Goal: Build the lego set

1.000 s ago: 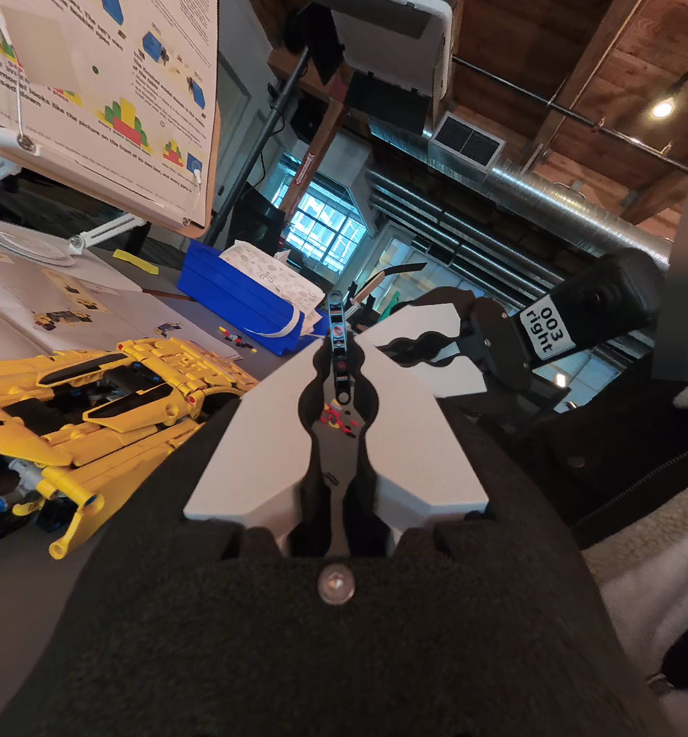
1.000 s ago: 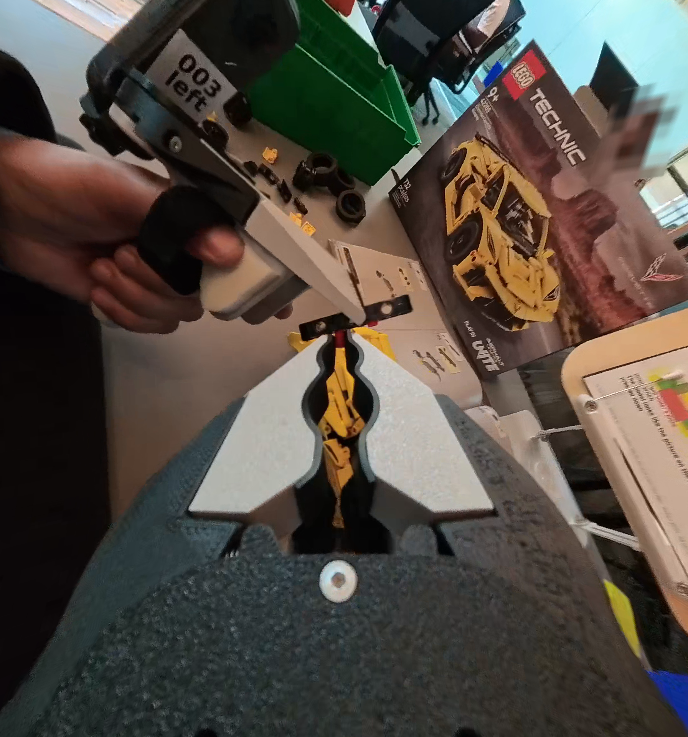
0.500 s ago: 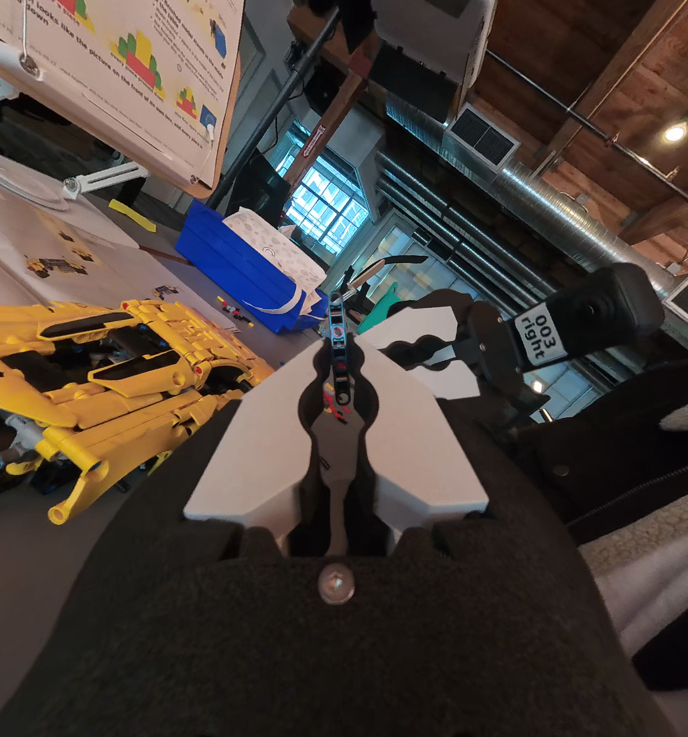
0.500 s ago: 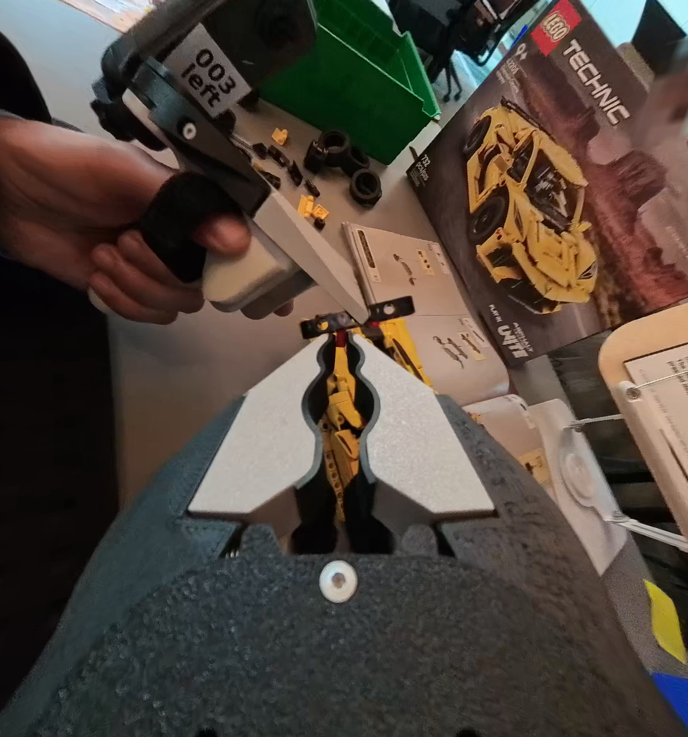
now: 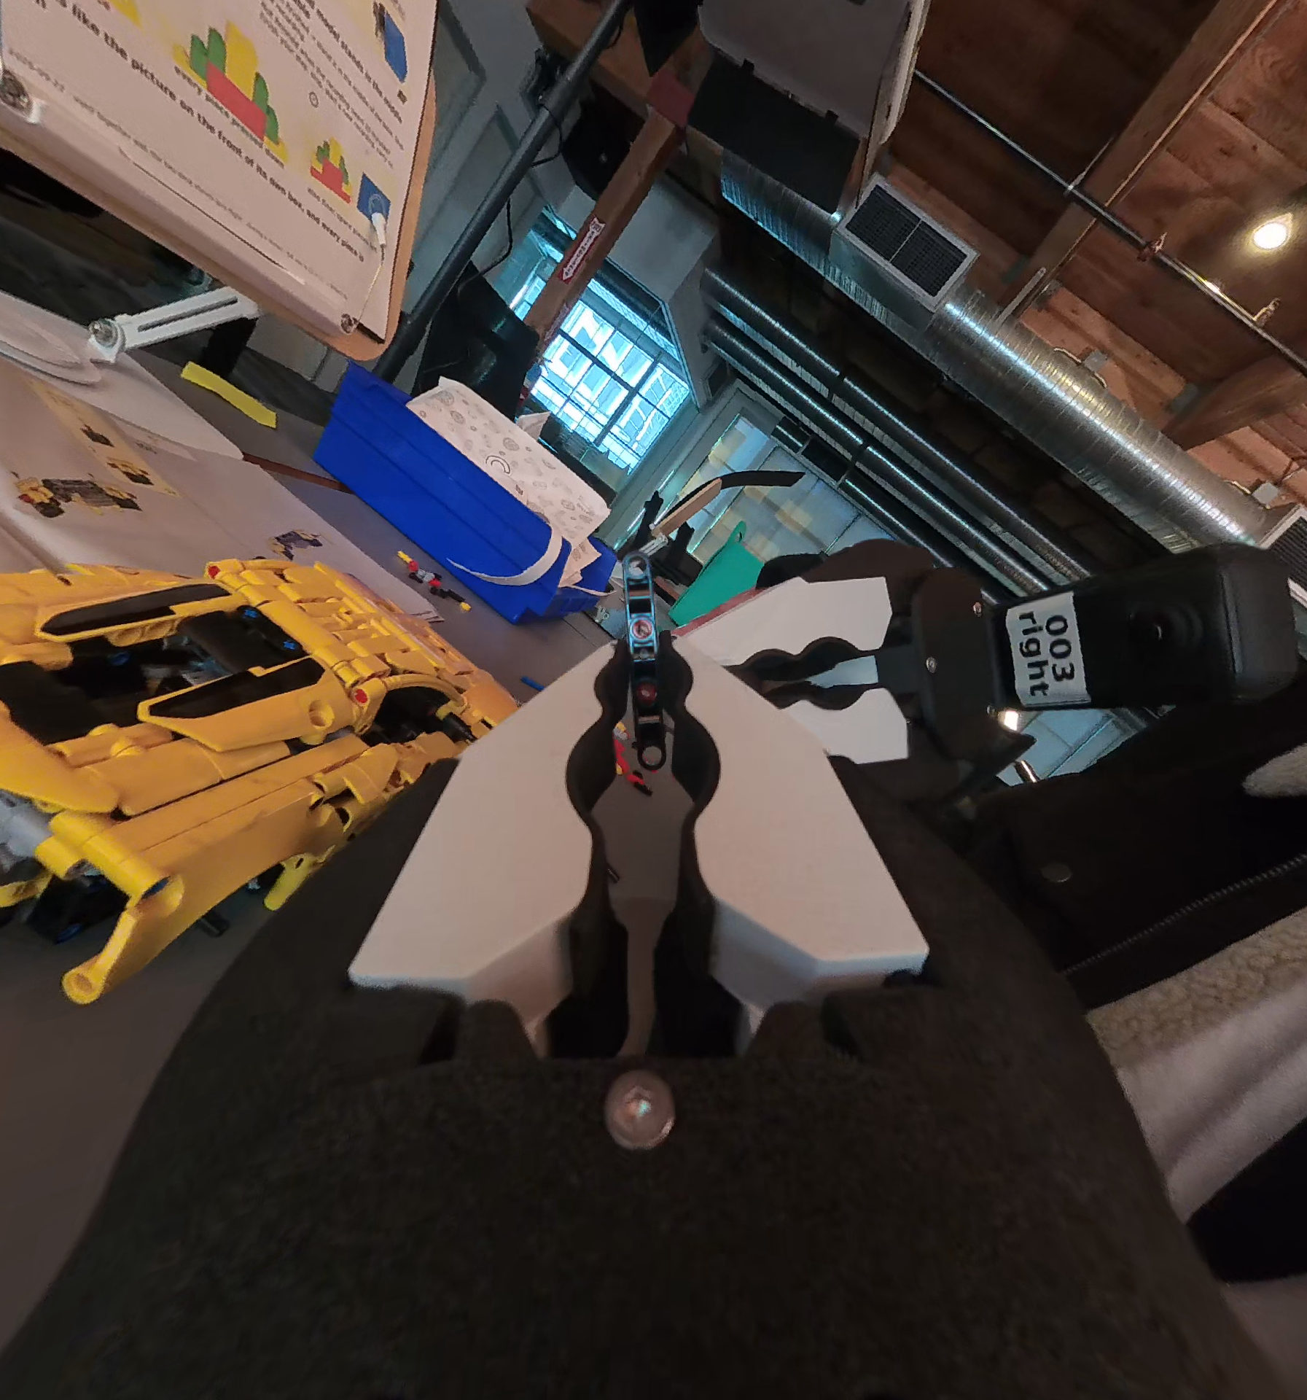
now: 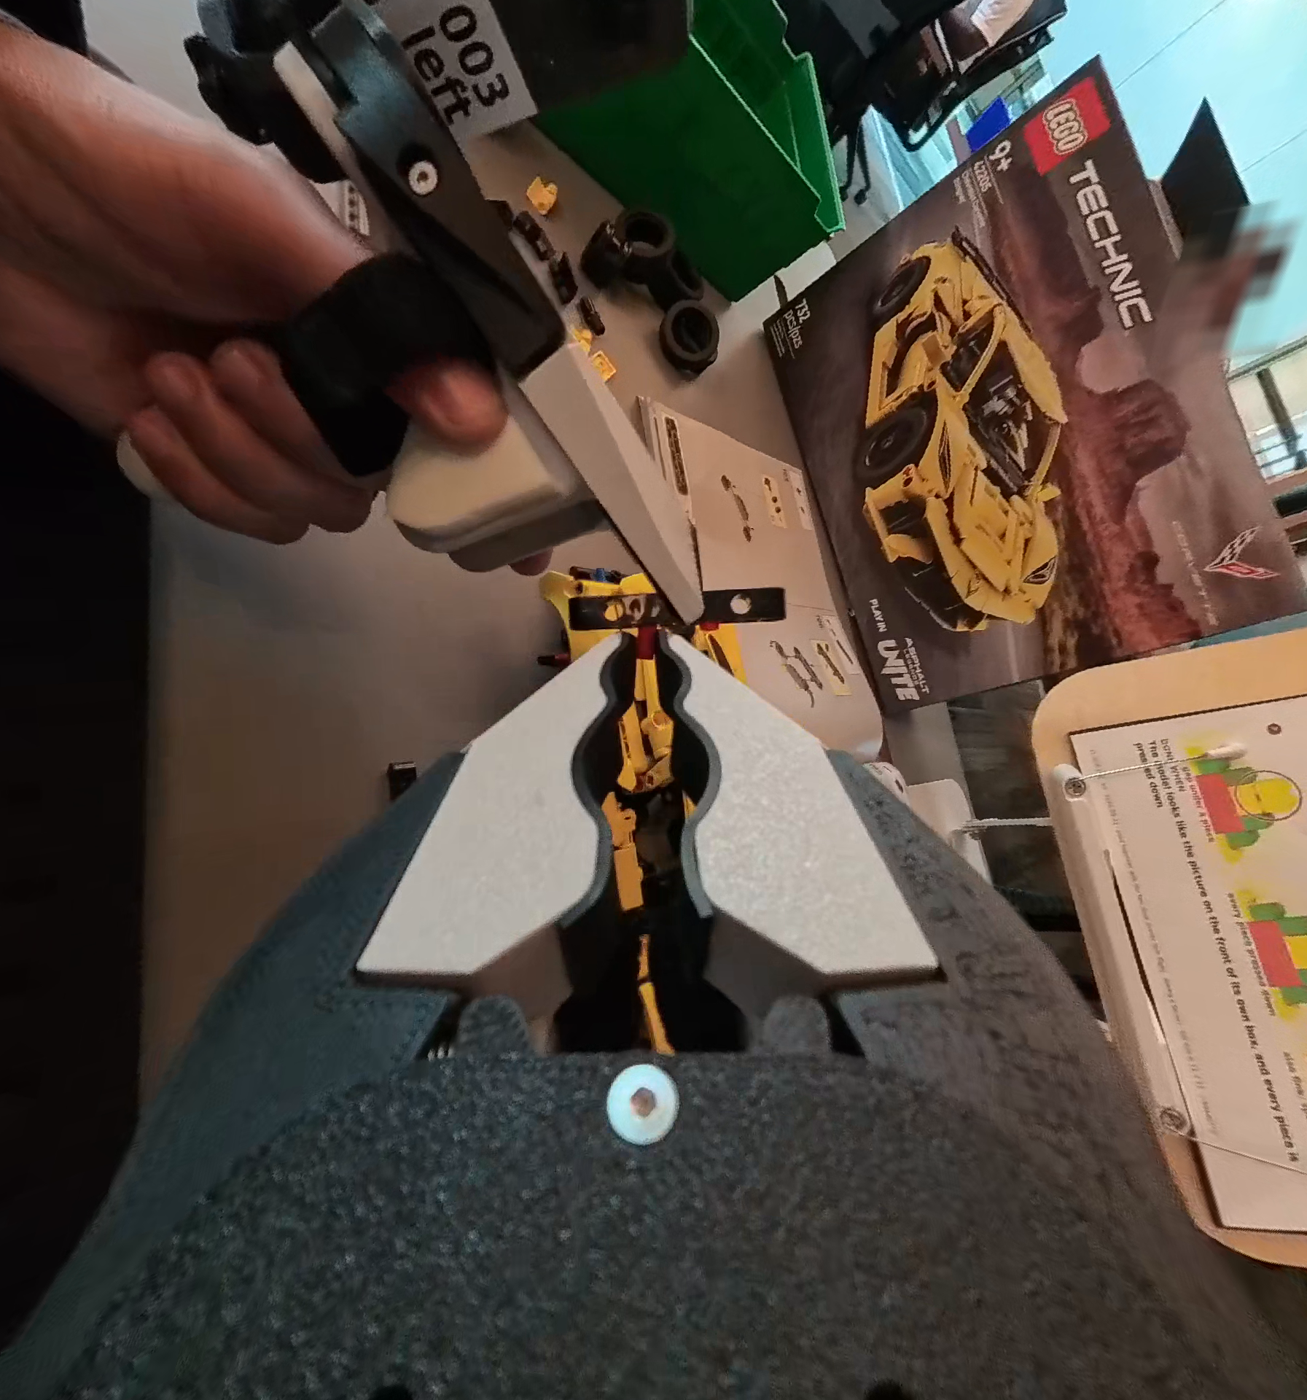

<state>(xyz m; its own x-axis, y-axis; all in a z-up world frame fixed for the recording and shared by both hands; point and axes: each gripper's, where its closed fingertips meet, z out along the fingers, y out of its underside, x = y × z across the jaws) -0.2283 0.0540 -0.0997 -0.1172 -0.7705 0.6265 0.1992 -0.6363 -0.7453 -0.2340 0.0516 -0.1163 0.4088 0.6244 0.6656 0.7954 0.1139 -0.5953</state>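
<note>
Lego beam: a thin black Technic beam (image 5: 644,667) with round holes stood pinched edge-on at the tips of the left gripper (image 5: 644,659), held up off the table.
Right gripper: right gripper (image 6: 644,644) was closed on a small red pin (image 6: 644,642), its end just beneath the beam.
Handling: light, rigid, smooth plastic, likely to twist in the jaws; best held mid-length, clear of the holes.
Beyond: yellow car model (image 5: 180,720), angular and glossy, lay on the grey table (image 5: 44,1076); printed set box (image 6: 1036,424) stood behind.
</note>
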